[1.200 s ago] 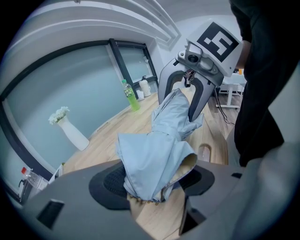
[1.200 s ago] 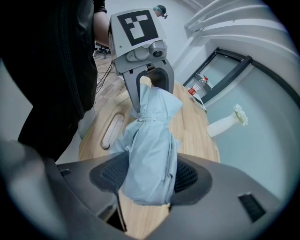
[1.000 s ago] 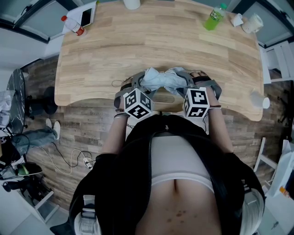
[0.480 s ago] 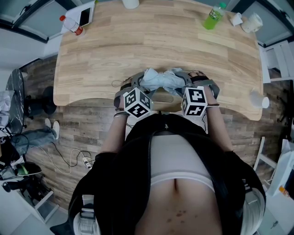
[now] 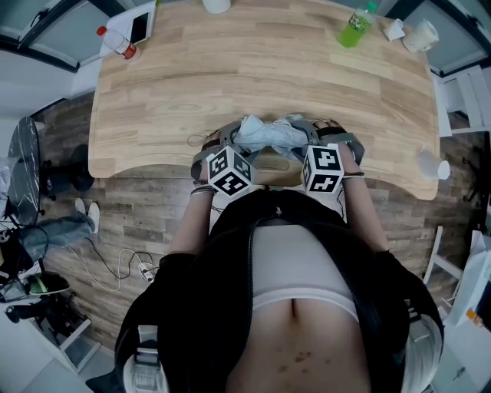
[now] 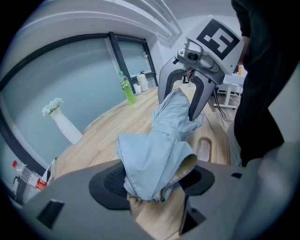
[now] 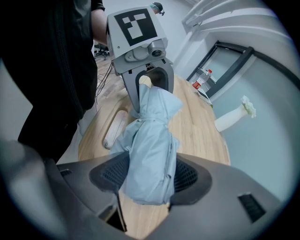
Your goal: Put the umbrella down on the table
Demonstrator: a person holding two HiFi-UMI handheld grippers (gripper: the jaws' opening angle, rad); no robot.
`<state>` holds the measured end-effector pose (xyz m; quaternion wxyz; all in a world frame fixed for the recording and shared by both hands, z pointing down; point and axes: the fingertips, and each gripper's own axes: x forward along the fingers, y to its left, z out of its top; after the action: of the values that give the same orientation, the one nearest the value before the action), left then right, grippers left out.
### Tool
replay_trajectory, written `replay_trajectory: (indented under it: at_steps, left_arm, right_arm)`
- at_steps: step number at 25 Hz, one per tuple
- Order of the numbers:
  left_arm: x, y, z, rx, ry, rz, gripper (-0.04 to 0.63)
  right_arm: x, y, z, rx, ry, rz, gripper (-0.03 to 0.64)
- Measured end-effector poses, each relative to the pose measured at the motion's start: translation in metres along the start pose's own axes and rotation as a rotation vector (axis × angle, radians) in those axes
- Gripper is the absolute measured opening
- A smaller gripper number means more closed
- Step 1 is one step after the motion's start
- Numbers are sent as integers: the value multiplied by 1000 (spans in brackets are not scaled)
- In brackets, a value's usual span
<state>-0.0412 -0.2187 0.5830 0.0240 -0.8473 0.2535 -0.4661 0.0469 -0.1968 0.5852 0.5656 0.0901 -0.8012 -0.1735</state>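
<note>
**Held at both ends over the near edge**

The folded pale-blue umbrella (image 5: 270,134) spans the left gripper (image 6: 154,180) and right gripper (image 7: 147,180), each closed tight on one end. It sits over the table's (image 5: 261,69) near edge. Bare wood runs beyond it to the green bottle (image 5: 354,29) at the far rim.

Your wooden table (image 5: 268,84) carries: green bottle (image 5: 356,29) far right, red-capped clear bottle (image 5: 119,42) far left, white vase (image 5: 217,4) at far edge, paper cup (image 5: 430,163) near right.
</note>
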Motion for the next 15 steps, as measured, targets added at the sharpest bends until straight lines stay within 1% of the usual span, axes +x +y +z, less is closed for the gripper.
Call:
replay_trajectory:
  at_steps: [15]
  left_arm:
    - [9,-1,-9,-26,14,-14,298]
  right_arm:
    - [7,2,0,-1,-7,14,288]
